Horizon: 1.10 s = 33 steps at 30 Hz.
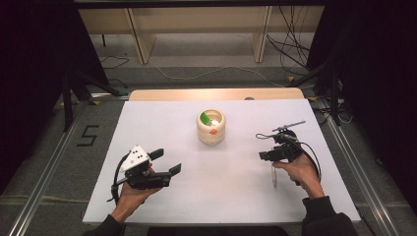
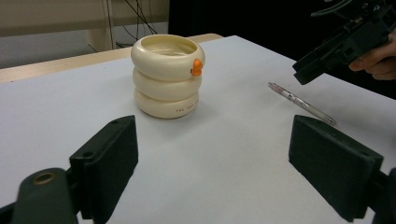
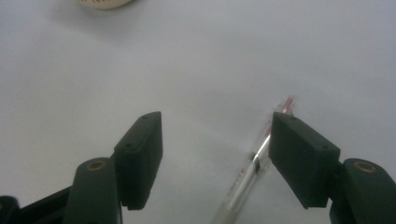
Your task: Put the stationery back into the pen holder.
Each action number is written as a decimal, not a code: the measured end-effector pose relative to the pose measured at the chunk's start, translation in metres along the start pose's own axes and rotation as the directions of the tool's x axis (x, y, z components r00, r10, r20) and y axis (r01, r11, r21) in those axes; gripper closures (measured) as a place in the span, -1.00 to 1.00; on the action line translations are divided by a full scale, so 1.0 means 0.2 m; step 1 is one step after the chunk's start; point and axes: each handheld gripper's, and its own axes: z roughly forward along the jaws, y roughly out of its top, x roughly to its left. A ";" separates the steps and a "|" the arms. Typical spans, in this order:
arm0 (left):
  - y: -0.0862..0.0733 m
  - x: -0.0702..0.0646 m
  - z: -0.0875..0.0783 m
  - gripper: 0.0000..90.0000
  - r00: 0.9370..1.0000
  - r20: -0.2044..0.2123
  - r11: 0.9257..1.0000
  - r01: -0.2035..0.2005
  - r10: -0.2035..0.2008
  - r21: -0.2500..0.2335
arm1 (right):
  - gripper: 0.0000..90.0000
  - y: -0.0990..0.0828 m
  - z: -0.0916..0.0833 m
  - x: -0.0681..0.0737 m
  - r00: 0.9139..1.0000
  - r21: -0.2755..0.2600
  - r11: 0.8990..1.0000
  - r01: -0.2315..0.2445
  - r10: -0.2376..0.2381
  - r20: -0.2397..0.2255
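We have the right hand-held gripper (image 1: 268,155) low over the white desk (image 1: 221,187), and the pen (image 3: 247,175) lies flat on the sheet right under it. In the right gripper view the jaws stand apart with bare desk between them, and the pen runs slantwise beneath the right-hand jaw, its reddish tip poking out just past that jaw's far edge; the pads press on nothing, so this hand-held gripper is open and holds nothing. From the high view we see the pen (image 1: 274,177) as a thin pale stick just beside the person's right hand (image 1: 300,172), and in the left gripper view the pen (image 2: 301,102) rests on the desk below the other hand-held gripper's black nose. Over on the other side, the left hand-held gripper (image 1: 164,162) hangs above the near-left part of the desk, jaws spread wide and empty, well apart from the pen. Now the cup (image 1: 211,127): a cream, ringed pot with a small orange knob on its side, standing upright mid-desk, beyond both hand-held grippers. Looking down into it, we make out something green (image 1: 205,118) and a bit of white inside, too small to tell what they are.
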 end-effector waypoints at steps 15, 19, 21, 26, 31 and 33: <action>0.00 0.00 0.00 -0.66 1.000 0.003 1.000 -0.001 0.001 -0.002 | -0.03 -0.08 0.03 -0.03 1.000 0.127 0.992 0.008 -0.008 -0.001; 0.00 0.00 0.00 -0.66 1.000 0.005 1.000 -0.002 0.002 -0.001 | -0.01 -0.10 0.05 -0.03 1.000 0.158 0.987 0.010 -0.012 0.010; 0.00 0.00 0.00 -0.66 1.000 0.004 1.000 -0.002 0.002 -0.002 | 0.01 -0.11 0.06 -0.04 1.000 0.166 0.986 0.012 -0.015 0.015; 0.00 0.00 0.00 -0.66 1.000 0.004 1.000 -0.002 0.002 -0.002 | 0.06 -0.12 0.08 -0.04 0.999 0.198 0.980 0.013 -0.020 0.034; 0.00 -0.01 0.00 -0.66 1.000 0.006 1.000 -0.001 0.001 -0.001 | 0.15 -0.12 0.09 -0.04 0.999 0.214 0.977 0.019 -0.026 0.034; 0.00 -0.01 0.00 -0.66 1.000 0.006 1.000 -0.002 0.002 0.000 | 0.18 -0.12 0.09 -0.03 0.999 0.220 0.975 0.023 -0.032 0.039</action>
